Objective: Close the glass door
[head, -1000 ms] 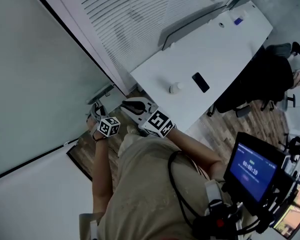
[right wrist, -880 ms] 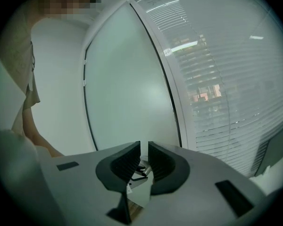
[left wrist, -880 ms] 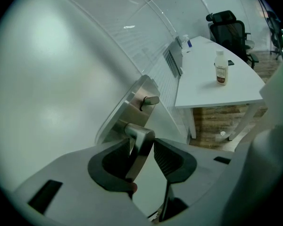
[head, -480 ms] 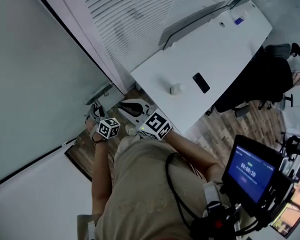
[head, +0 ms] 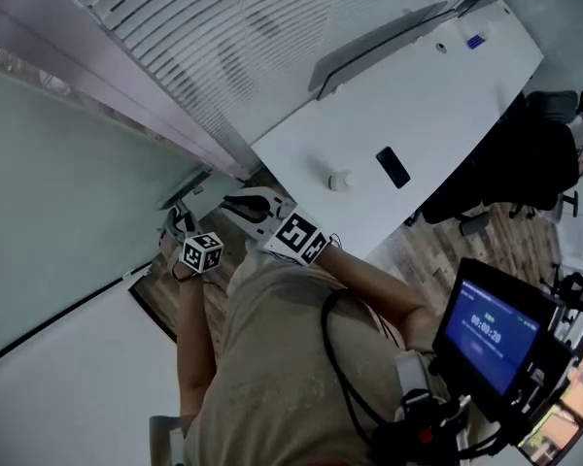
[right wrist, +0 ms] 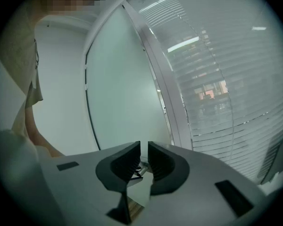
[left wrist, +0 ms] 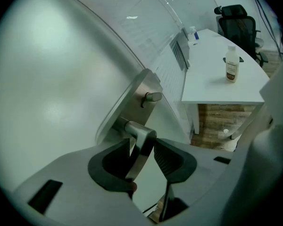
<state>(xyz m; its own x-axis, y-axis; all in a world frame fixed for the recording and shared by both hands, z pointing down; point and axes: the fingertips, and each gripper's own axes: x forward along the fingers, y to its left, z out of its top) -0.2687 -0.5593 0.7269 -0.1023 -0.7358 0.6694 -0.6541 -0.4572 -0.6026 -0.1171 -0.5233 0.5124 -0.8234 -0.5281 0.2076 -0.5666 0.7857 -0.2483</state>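
a person in a beige top stands at a frosted glass door [head: 58,212], which fills the left side of the head view. the left gripper [head: 178,221] is clamped on the metal door handle [head: 190,184] at centre left. in the left gripper view the handle's lever [left wrist: 132,128] runs down between the two dark pads [left wrist: 167,157] of the left gripper [left wrist: 144,149], which press on either side of it. just above sits the steel lock plate with its small knob [left wrist: 152,96]. the right gripper [head: 237,202] is held just to the right of the left one, near the door frame. in its own view the right gripper [right wrist: 144,157] has its jaws closed to a thin slit with nothing between them, and it looks at the door's pane [right wrist: 122,88] and slatted blinds [right wrist: 217,69]. a white table [head: 418,85] crosses the upper right of the head view with a dark phone [head: 392,167] and a small bottle [head: 341,180] on it. a black office chair [head: 525,158] stands at the right edge, and a lit blue screen [head: 491,323] sits at the lower right.
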